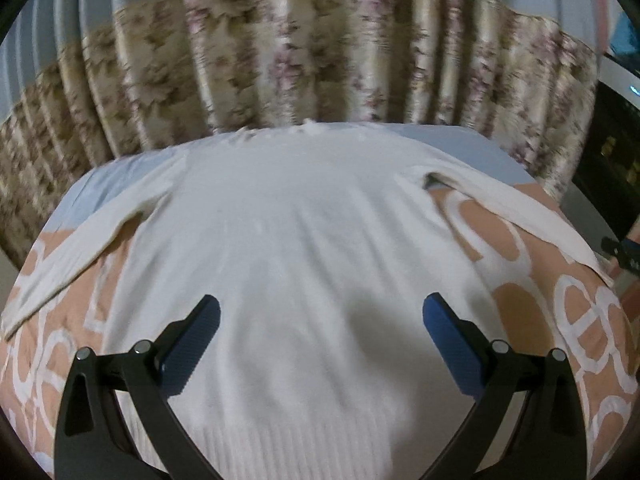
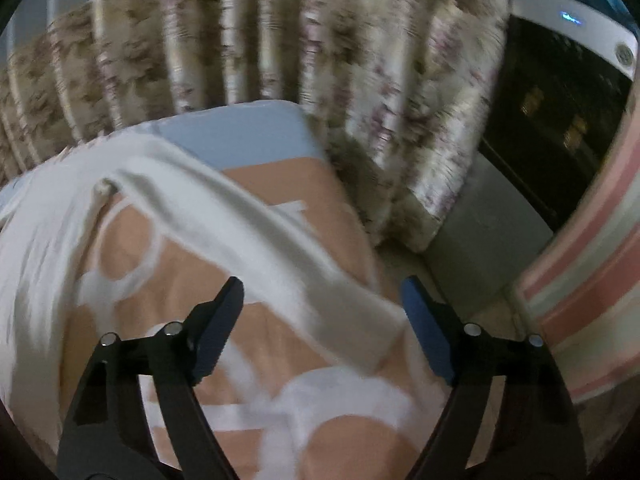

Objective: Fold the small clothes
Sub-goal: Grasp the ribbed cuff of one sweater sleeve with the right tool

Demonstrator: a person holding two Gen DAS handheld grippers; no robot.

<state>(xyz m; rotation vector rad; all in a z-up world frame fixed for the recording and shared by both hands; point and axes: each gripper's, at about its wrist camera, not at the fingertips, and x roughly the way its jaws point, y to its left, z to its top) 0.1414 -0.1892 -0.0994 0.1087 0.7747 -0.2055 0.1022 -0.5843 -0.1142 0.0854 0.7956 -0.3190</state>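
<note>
Curtains [image 1: 304,52] blur behind sweater [image 1: 296,240]; hem seemingly cropped.

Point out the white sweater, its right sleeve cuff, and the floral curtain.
white sweater [image 1: 296,216]: left wrist view, middle of the chest.
right sleeve cuff [image 2: 372,344]: right wrist view, end of the sleeve.
floral curtain [image 1: 280,52]: left wrist view, a patterned fold.
</note>
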